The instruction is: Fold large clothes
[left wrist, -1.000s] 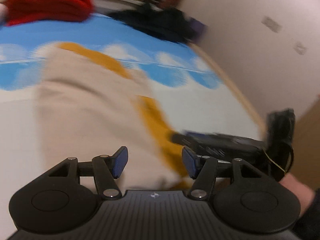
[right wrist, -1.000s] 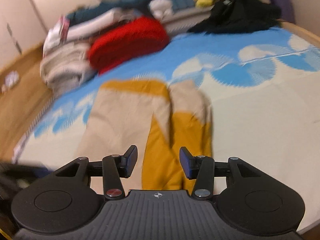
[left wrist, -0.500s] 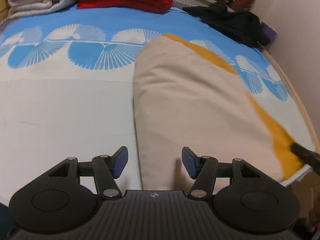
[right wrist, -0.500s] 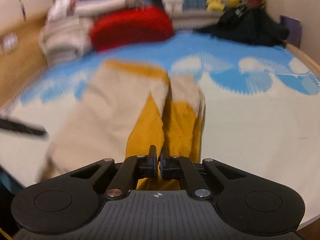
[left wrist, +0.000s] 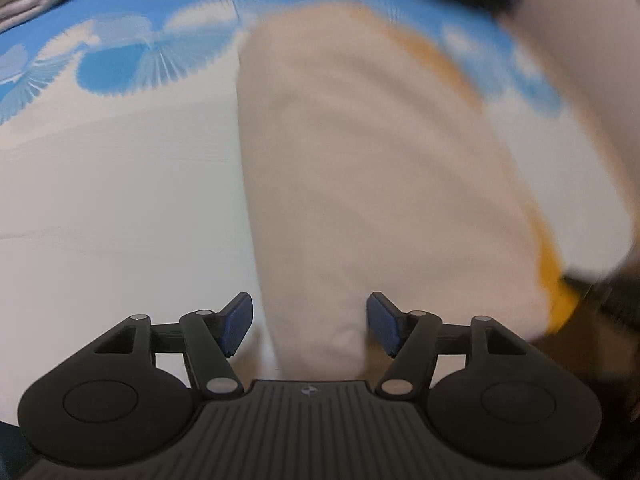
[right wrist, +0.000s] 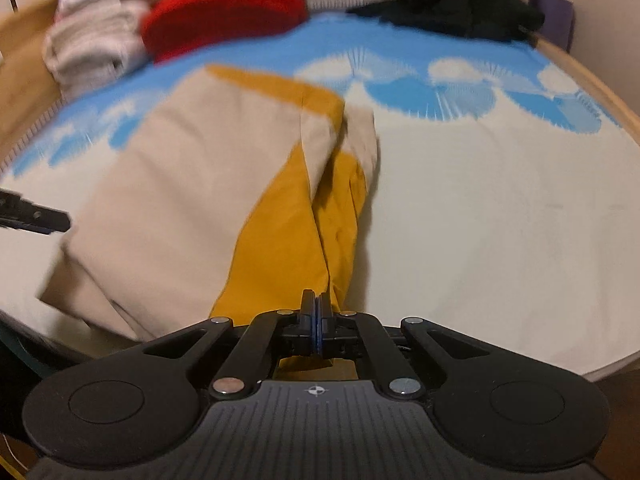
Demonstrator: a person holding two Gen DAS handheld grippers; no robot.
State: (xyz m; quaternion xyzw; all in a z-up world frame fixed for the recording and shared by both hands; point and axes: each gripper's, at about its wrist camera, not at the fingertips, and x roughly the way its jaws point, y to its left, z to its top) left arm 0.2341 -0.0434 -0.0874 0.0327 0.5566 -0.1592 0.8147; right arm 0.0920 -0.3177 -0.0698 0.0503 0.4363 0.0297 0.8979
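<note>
right gripper (right wrist: 316, 322) clamped on garment (right wrist: 296, 216) hem | left gripper (left wrist: 310, 322) opening, seemingly astride beige corner, blurred | risk: one-sided lift skews fold

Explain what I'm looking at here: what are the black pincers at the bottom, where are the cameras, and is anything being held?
Each picture comes from a camera on a hand-held two-finger gripper, looking forward along its fingers. A person carries both; there is no robot arm. The left wrist view shows the left gripper, its jaws opening around the near end of the beige and mustard-yellow fabric garment without pressing it. The right wrist view shows the right gripper shut on the garment's mustard edge. The garment lies on the blue and white patterned bedsheet, with folded towels and a red blanket behind.
</note>
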